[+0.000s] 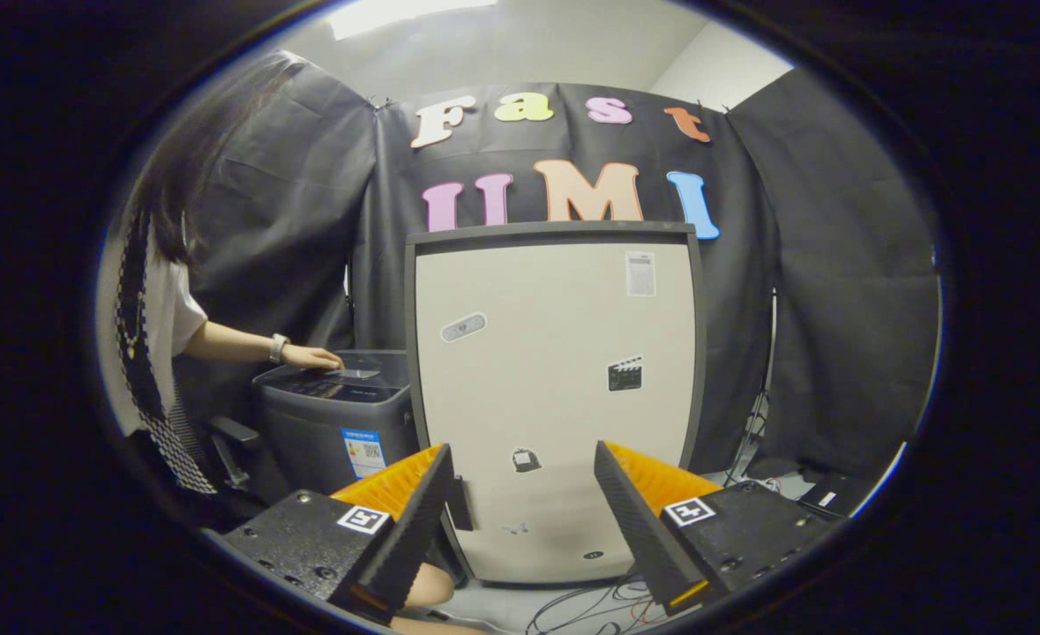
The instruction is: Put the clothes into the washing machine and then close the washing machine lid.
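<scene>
My gripper (521, 451) is open, its orange and black fingers (414, 507) spread wide with nothing between them. Beyond the left finger stands a small grey top-loading washing machine (334, 423) with a blue label on its front. Its lid (343, 381) lies flat, and a person's hand (310, 356) with a wristwatch rests on it. Straight ahead, between and beyond the fingers, a tall cream cabinet (555, 370) with a grey frame and a few stickers hides the washer's right side.
The person (153, 300) stands left of the washer, close to it. Loose cables (590, 608) lie on the floor below the cabinet. Dark gear (824, 494) sits on the floor to the right, against the black cloth wall.
</scene>
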{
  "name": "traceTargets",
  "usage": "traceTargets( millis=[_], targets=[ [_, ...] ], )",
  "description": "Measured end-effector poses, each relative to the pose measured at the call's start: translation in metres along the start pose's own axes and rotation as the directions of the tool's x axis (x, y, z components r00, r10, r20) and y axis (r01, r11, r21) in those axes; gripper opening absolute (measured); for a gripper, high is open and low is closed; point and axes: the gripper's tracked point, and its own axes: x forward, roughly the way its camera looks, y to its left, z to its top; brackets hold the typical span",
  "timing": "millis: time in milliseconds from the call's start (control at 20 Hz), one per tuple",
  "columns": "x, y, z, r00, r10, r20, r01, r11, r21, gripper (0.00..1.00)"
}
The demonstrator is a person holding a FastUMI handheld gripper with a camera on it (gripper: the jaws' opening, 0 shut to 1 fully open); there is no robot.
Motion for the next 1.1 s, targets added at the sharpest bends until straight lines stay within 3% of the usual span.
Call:
traceTargets(
  millis=[1100],
  targets=[
    [-0.0003, -0.0004, -0.0011, 1.0, -0.002, -0.001, 0.002, 1.0, 0.002, 0.97]
  ],
)
